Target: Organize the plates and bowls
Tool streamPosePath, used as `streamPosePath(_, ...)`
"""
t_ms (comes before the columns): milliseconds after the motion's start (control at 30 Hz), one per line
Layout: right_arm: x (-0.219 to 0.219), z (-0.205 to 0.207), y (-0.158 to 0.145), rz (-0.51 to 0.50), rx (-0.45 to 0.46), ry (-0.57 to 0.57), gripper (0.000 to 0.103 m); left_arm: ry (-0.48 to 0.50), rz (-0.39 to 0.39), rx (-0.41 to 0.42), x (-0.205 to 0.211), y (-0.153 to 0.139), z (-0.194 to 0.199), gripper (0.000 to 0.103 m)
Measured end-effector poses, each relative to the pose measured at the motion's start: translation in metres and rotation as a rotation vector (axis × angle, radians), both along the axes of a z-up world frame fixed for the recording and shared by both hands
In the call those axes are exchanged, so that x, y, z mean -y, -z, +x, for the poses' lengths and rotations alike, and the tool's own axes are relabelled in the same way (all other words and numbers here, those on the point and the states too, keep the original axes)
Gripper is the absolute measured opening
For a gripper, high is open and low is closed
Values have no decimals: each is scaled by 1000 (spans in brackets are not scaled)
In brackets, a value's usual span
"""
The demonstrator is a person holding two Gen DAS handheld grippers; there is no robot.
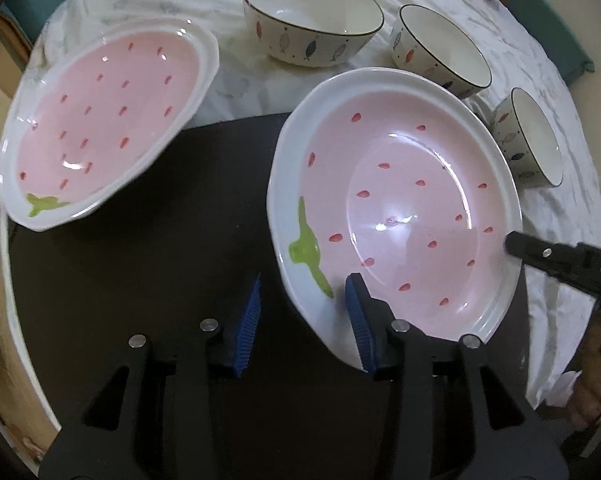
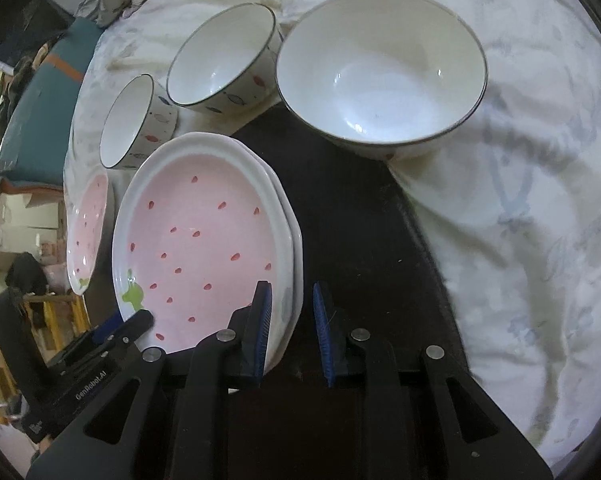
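Plates: a stacked pair of pink strawberry plates [image 2: 204,236] sits on the dark mat [image 2: 360,240], with a third plate [image 1: 100,120] apart beside it, not yet added. Beyond the mat, on the white cloth [image 2: 520,240], large bowl [image 2: 380,72], medium bowl [image 2: 220,64] and small bowl [image 2: 134,120] remain un-nested. Left gripper [image 1: 304,324] and right gripper [image 2: 292,328] both straddle the stack's rim, jaws apart, gripping nothing.

Glossy ceramic plates [image 1: 396,208], wrinkled cloth [image 2: 520,200]
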State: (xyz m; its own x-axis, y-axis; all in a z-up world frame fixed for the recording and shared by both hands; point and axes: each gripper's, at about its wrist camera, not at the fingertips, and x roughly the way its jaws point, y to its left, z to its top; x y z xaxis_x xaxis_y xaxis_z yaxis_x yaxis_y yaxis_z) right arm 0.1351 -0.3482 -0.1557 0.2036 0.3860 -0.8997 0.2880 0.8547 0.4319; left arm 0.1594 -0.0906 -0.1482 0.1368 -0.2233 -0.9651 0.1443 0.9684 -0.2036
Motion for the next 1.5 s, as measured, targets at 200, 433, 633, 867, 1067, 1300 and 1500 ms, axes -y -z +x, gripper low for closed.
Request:
streamPosePath(200,-1,4,16,43,-26,24,53,1,-47,-28,5,8,10,33)
streamPosePath(433,-3,21,28,111,-12,20,47,-12,-39,-29,6,7,9,31)
streamPosePath(633,-22,28,23,-21,21,-77,39,-29,-5,-19,5,2,1,28)
streamPosePath(867,-43,5,17,-58,5,-173,37,-30,31,-13,-17,-10,-30,26)
streamPosePath(1067,-75,-12,5,-71,17,-257,37,-37,82,9,-51,-14,-58,22)
streamPosePath(1300,-115,-28,16,-71,-1,-324,37,-66,78,39,-82,-17,-69,19)
streamPosePath(1500,-116,-29,21,-59,5,-268,37,-61,94,47,-71,-17,-67,19)
